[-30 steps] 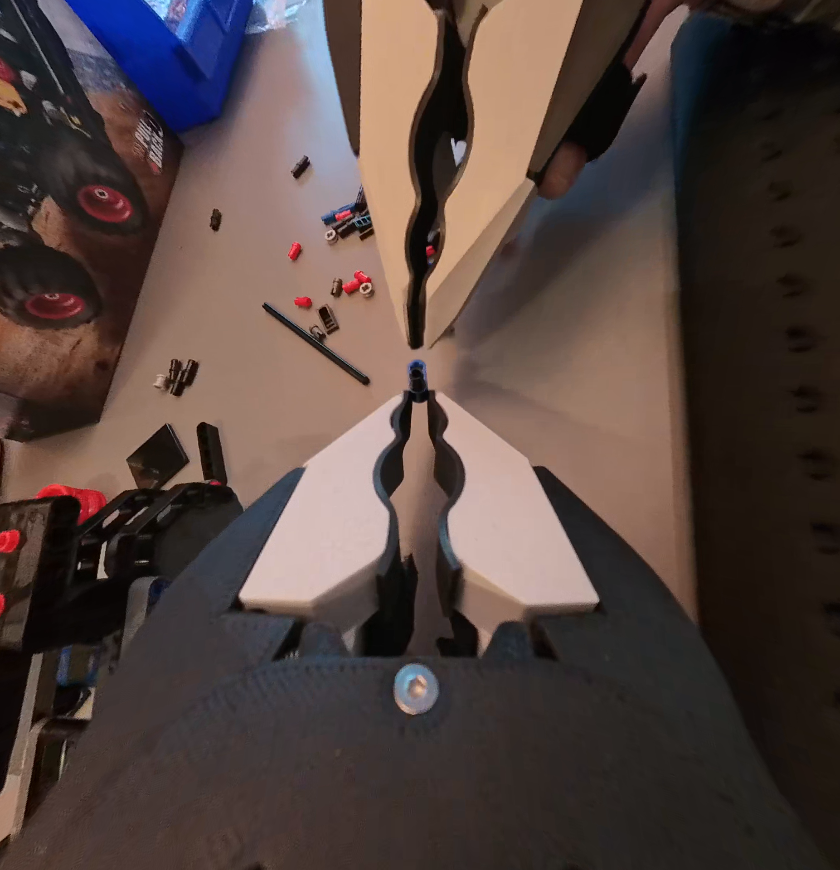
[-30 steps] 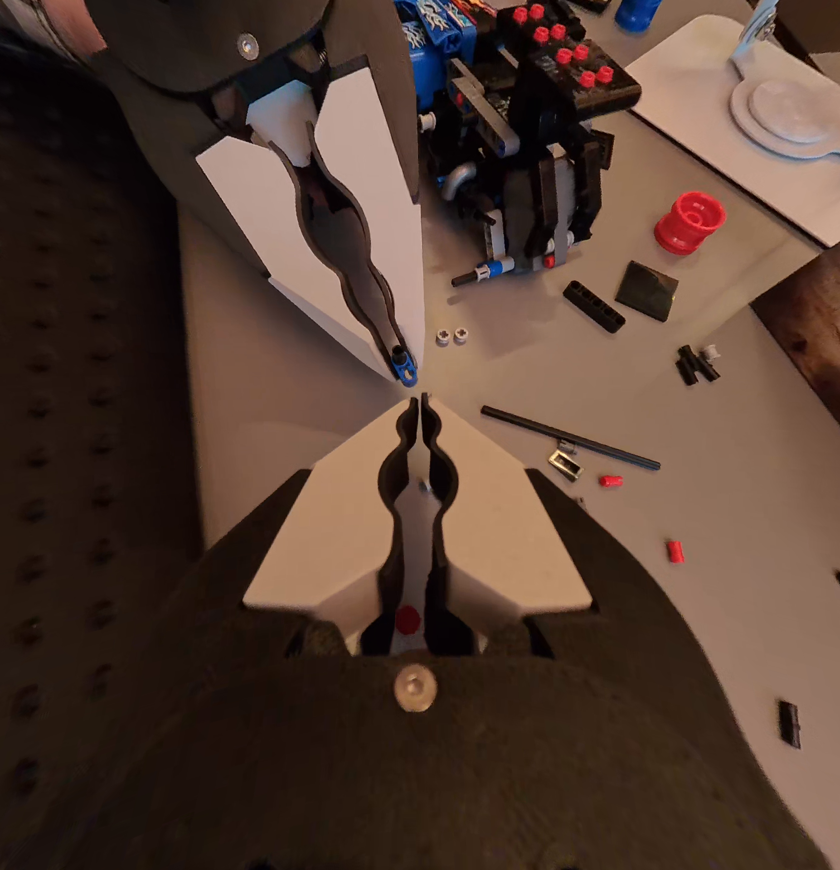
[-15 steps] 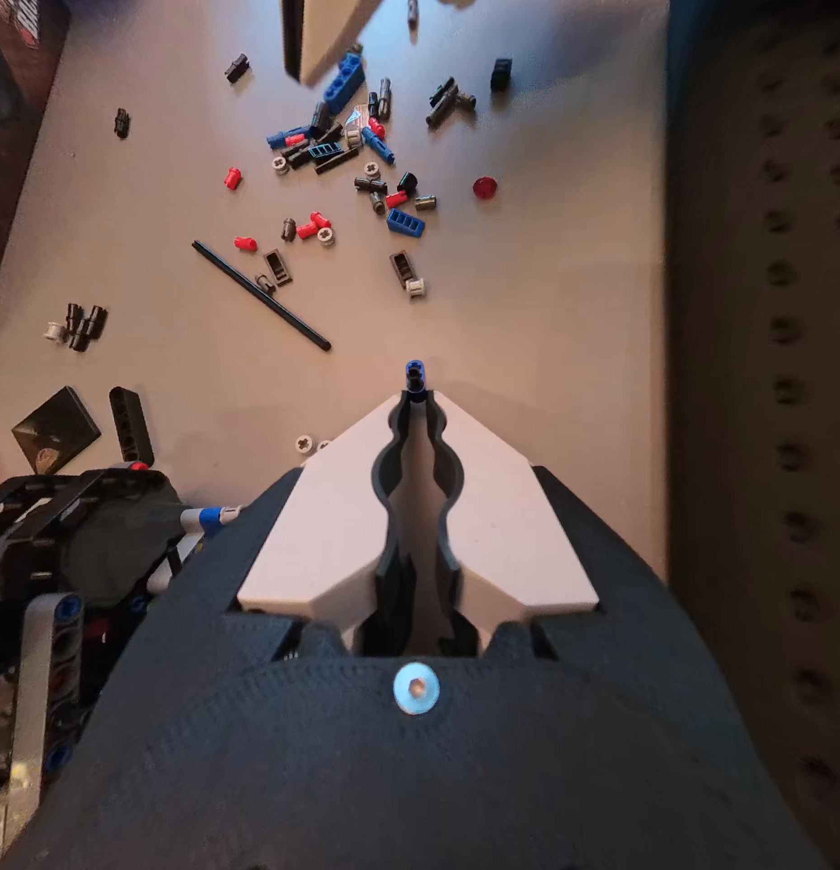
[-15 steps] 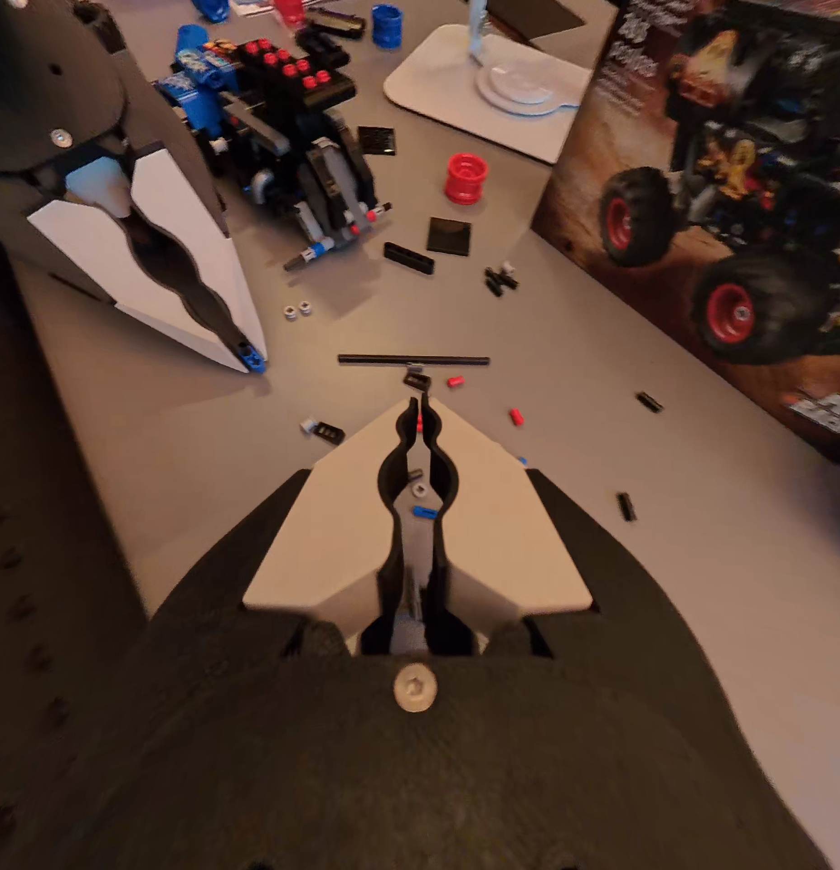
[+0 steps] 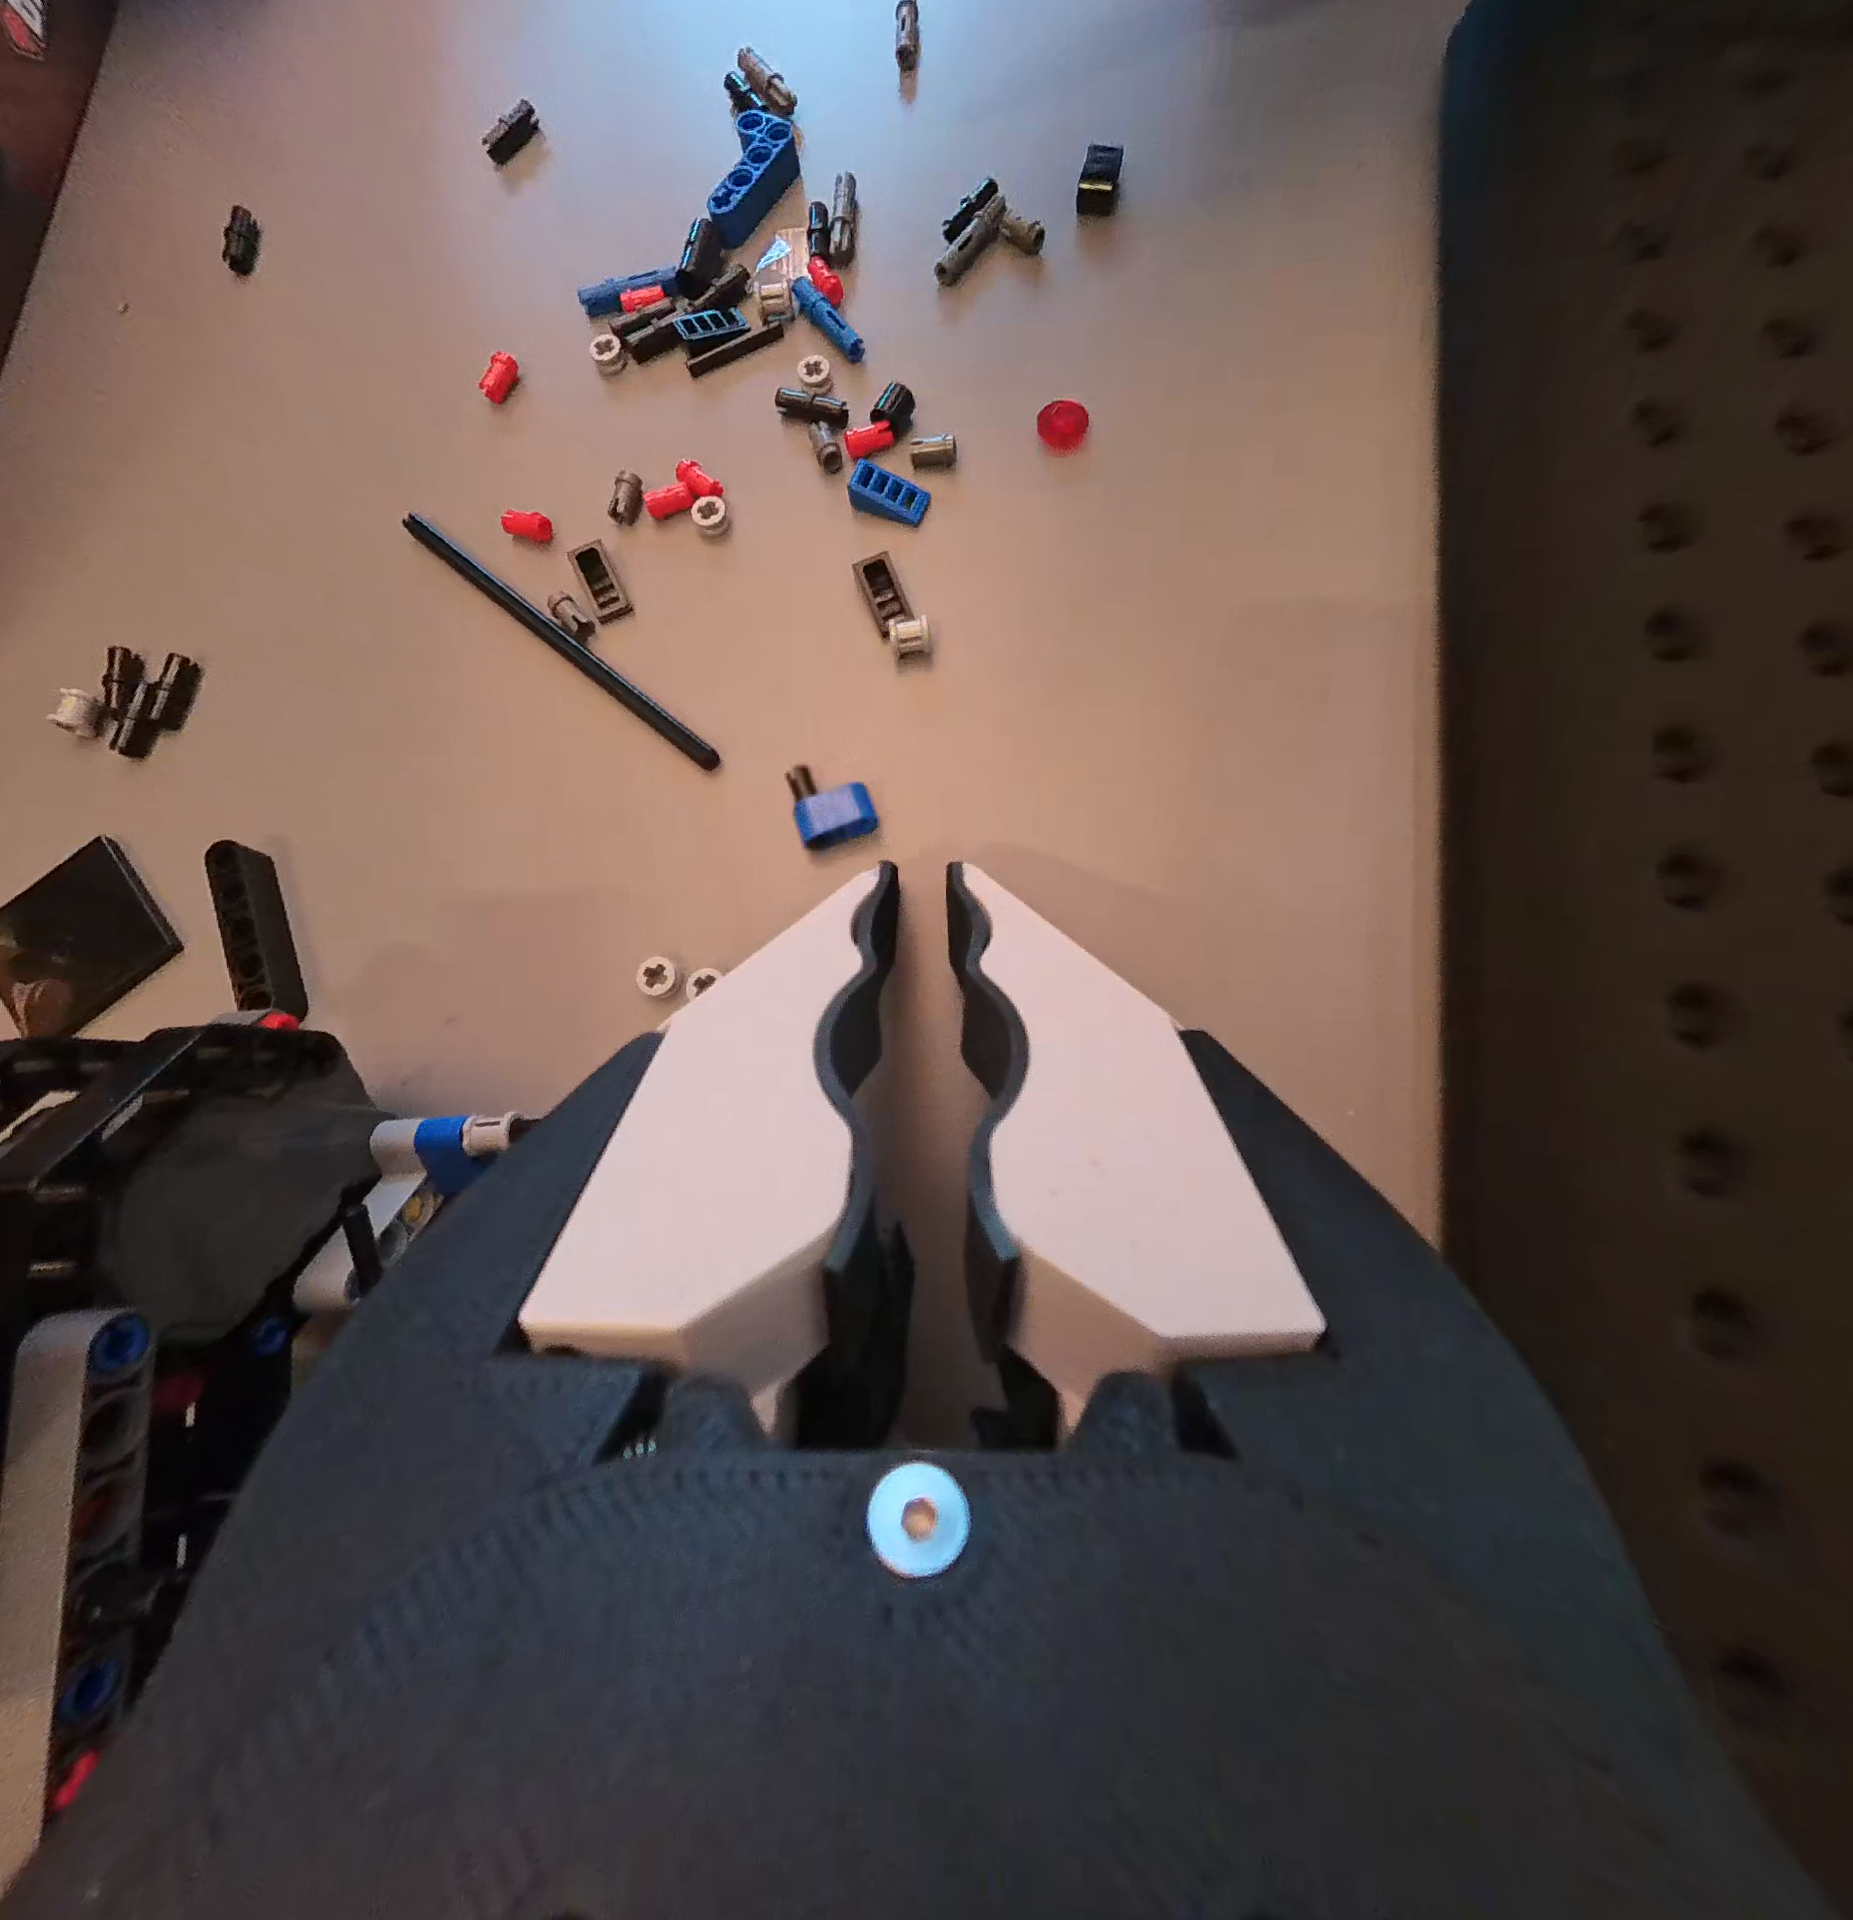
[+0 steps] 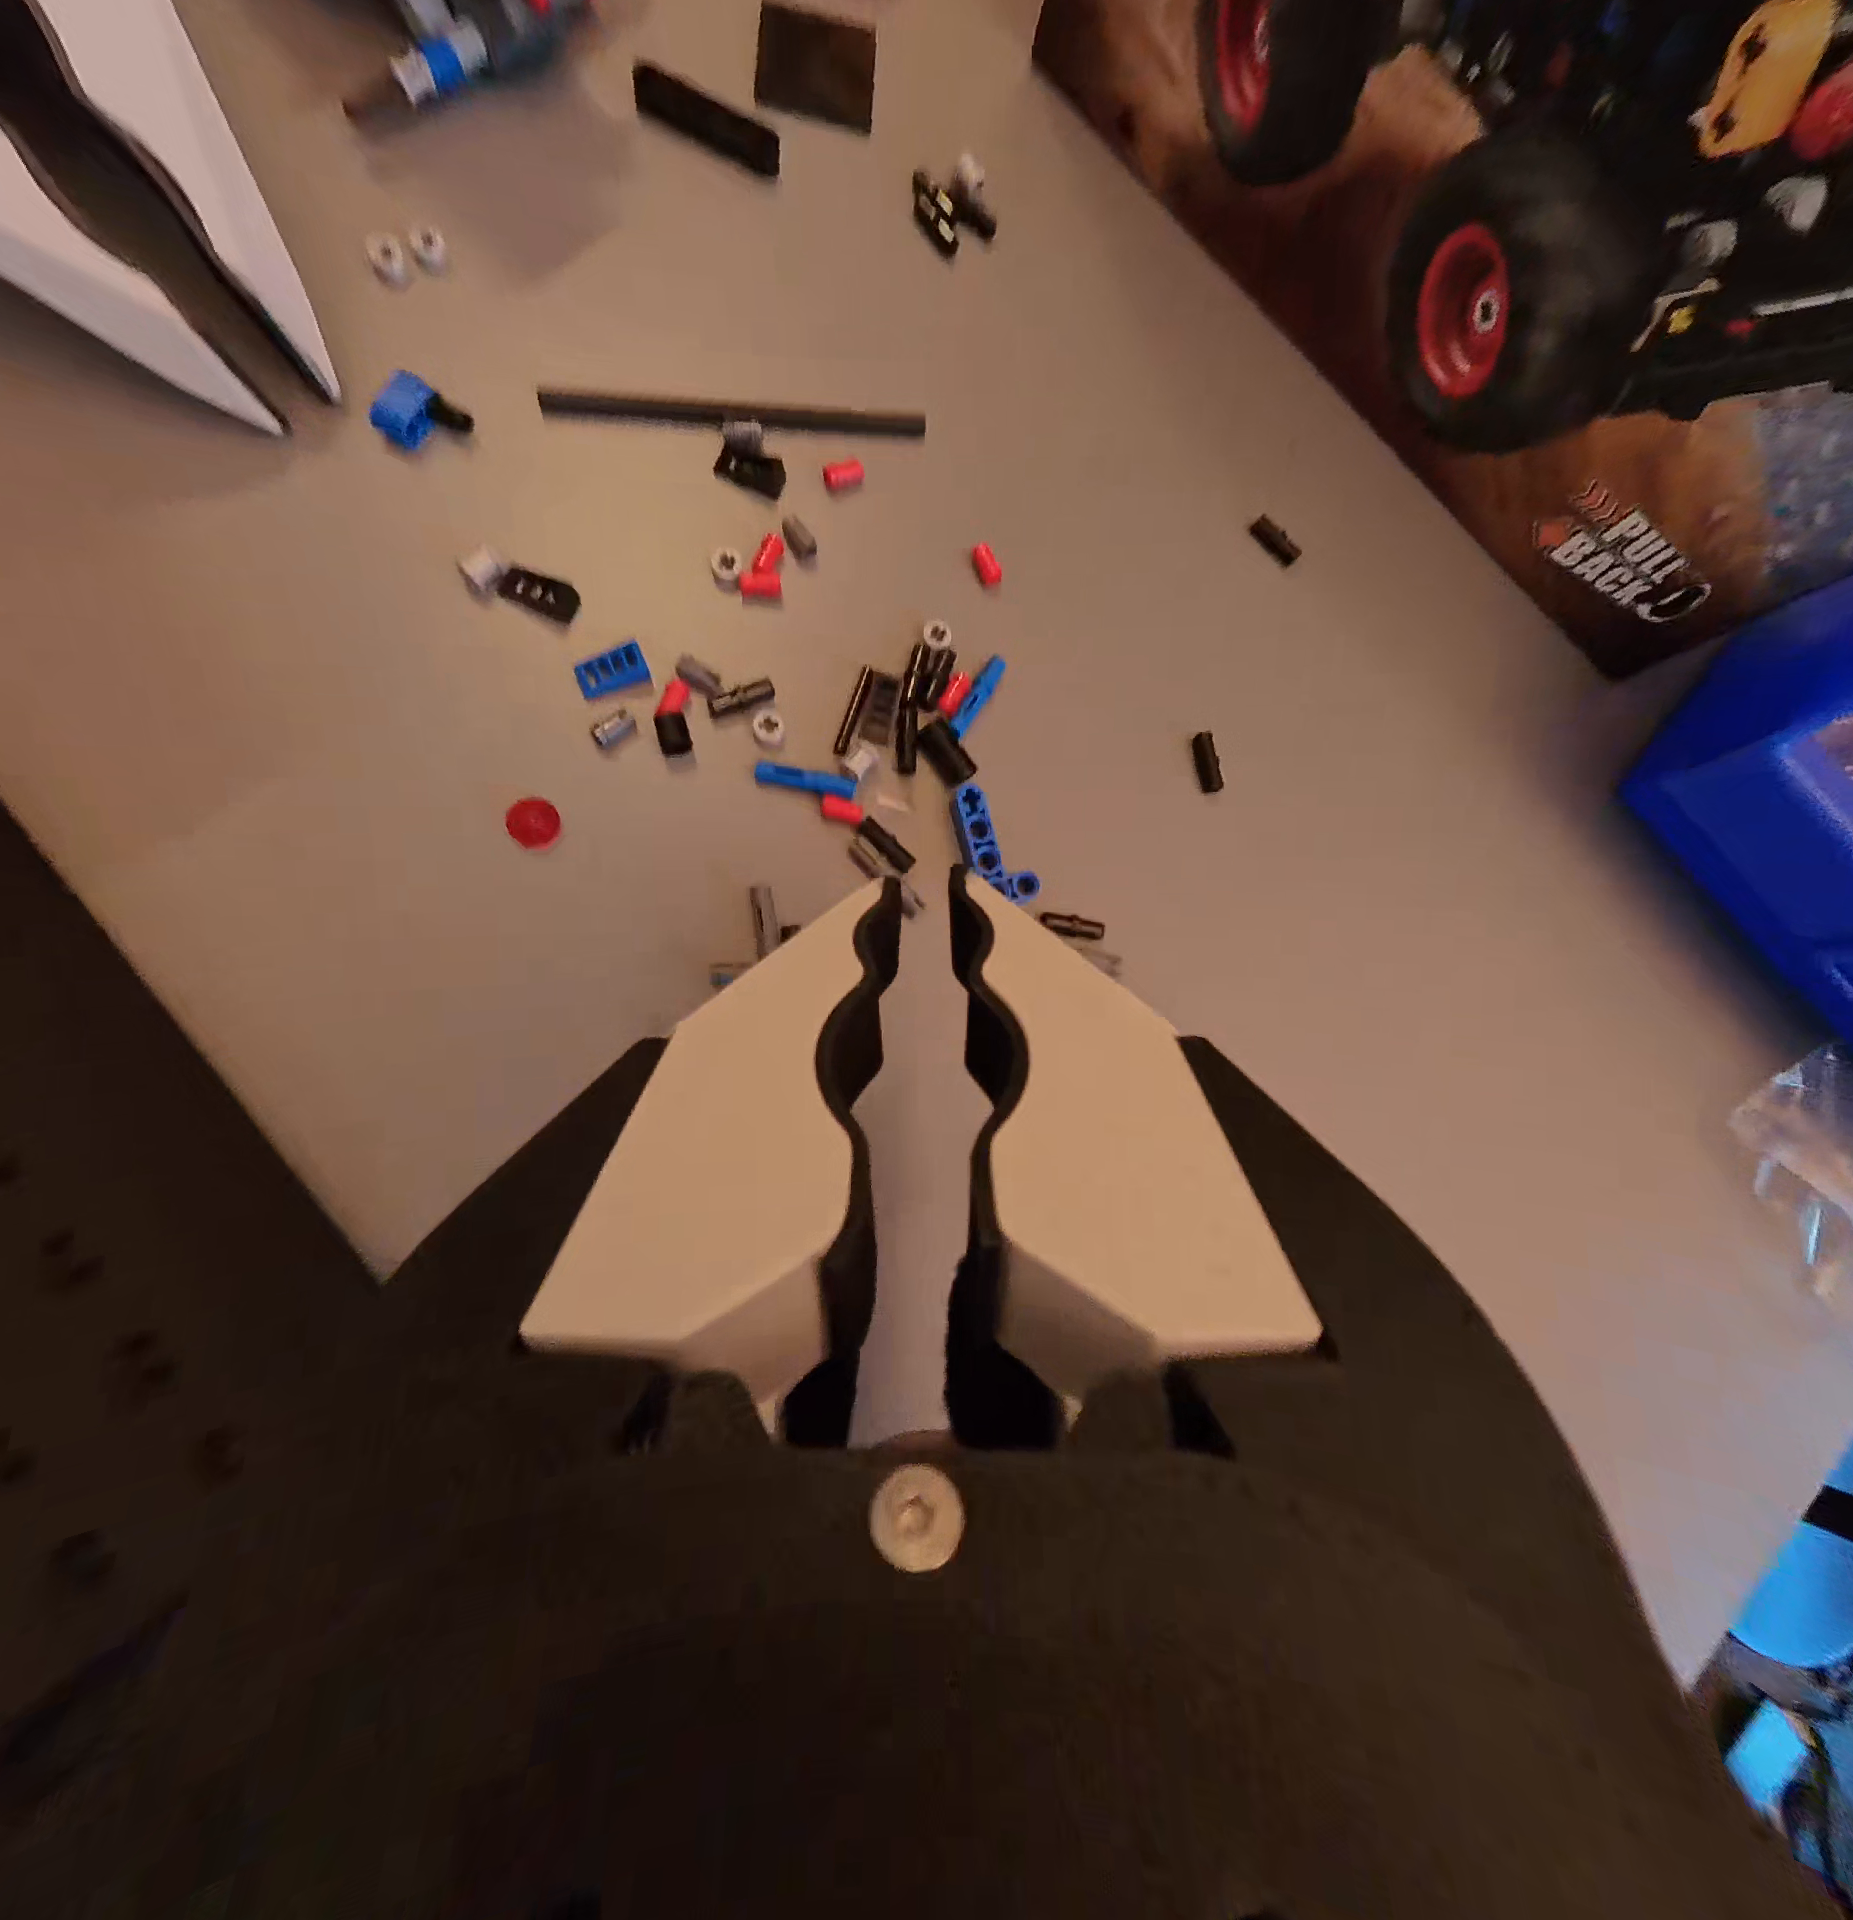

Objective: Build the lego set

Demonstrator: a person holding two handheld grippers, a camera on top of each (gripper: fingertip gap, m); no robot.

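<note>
My left gripper [image 5: 922, 868] is open and empty, its jaws a small gap apart. A small blue piece with a black pin [image 5: 834, 808] lies on the grey table just beyond its tips; the right wrist view shows the piece [image 6: 408, 408] next to the left gripper's fingers [image 6: 174, 260]. My right gripper [image 6: 920, 883] is open and empty, over a scatter of small loose pieces [image 6: 901, 717] that the left wrist view also shows [image 5: 745, 301]. The half-built black vehicle [image 5: 143, 1195] sits at lower left.
A long black axle [image 5: 558, 639] lies on the grey table [image 5: 1161, 727]. A black tile [image 5: 70, 935] and a black beam [image 5: 255, 925] lie at left. The set's box [image 6: 1524, 260] and a blue bin [image 6: 1784, 821] stand at right. A dark dotted surface [image 5: 1680, 831] borders the table. About 20 cm separates my left fingertips from my right.
My left gripper opened and let go of the blue piece, which now lies on the table. My right gripper swung over the loose pieces and its jaws parted slightly.
</note>
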